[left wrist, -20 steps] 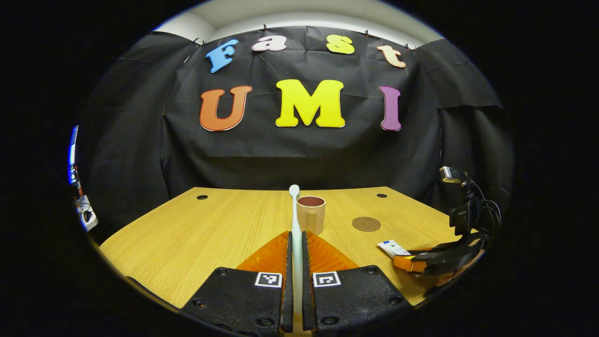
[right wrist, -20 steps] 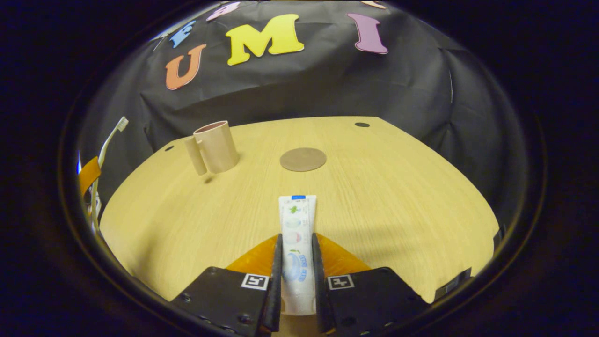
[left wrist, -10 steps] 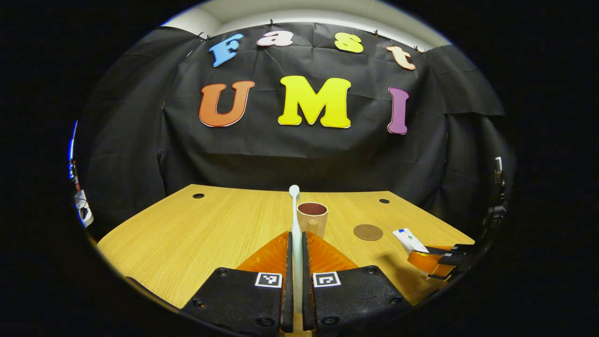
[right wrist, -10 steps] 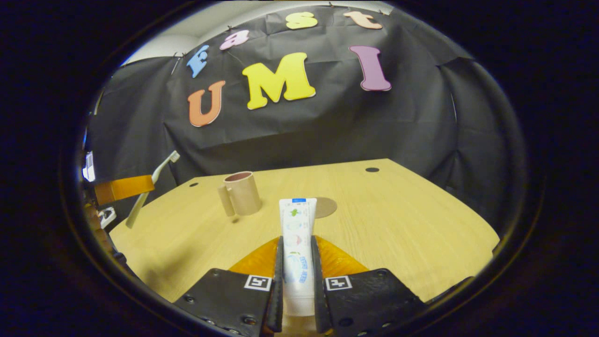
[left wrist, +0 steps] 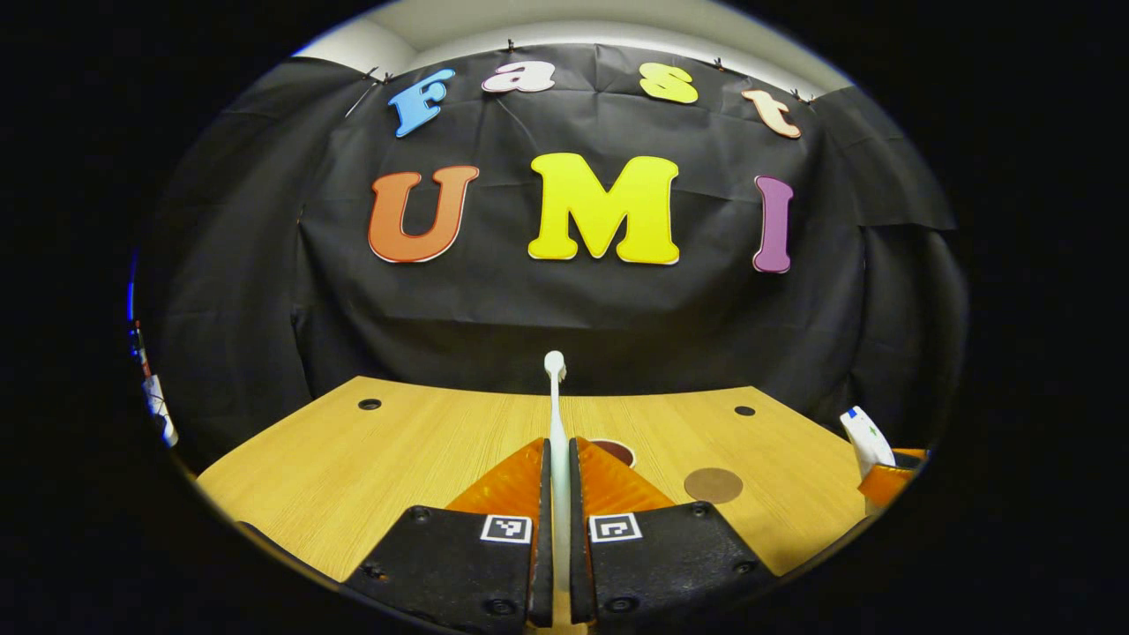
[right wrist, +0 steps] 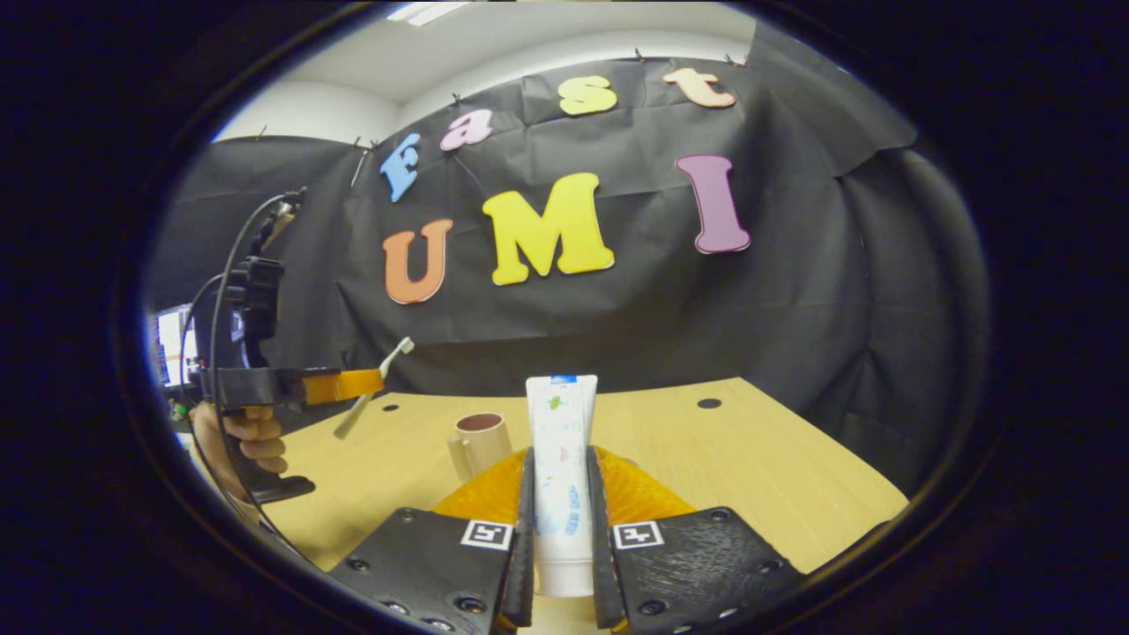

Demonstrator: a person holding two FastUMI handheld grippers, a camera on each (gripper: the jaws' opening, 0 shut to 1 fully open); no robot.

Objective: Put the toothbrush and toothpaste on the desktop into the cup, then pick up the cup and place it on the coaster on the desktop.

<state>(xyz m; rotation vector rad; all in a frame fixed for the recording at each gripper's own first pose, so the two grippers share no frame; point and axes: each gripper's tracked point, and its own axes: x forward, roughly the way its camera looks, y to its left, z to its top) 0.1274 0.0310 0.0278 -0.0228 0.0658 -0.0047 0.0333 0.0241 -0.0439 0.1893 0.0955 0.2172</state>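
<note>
The left gripper (left wrist: 557, 459) was clamped on the handle of the slim white plastic toothbrush (left wrist: 555, 401), which stood up between its fingers above the light wooden desktop (left wrist: 379, 459); in the right gripper view the same gripper (right wrist: 353, 385) was held in a hand (right wrist: 251, 438) at the left, brush slanted. To the right, the right gripper (right wrist: 558, 494) was closed on the white printed toothpaste tube (right wrist: 560, 441), cap end down between the fingers. The beige cylindrical cup with a handle (right wrist: 481, 438) stood upright on the desktop just ahead — its dark interior appeared empty, though the bottom was not visible. The round brown coaster (left wrist: 713, 484) lay bare, near the cup (left wrist: 617, 451). For the step in hand, each item should be centred above the rim, tilted toward vertical and lowered before release — one at a time, so that the cup is not tipped.
</note>
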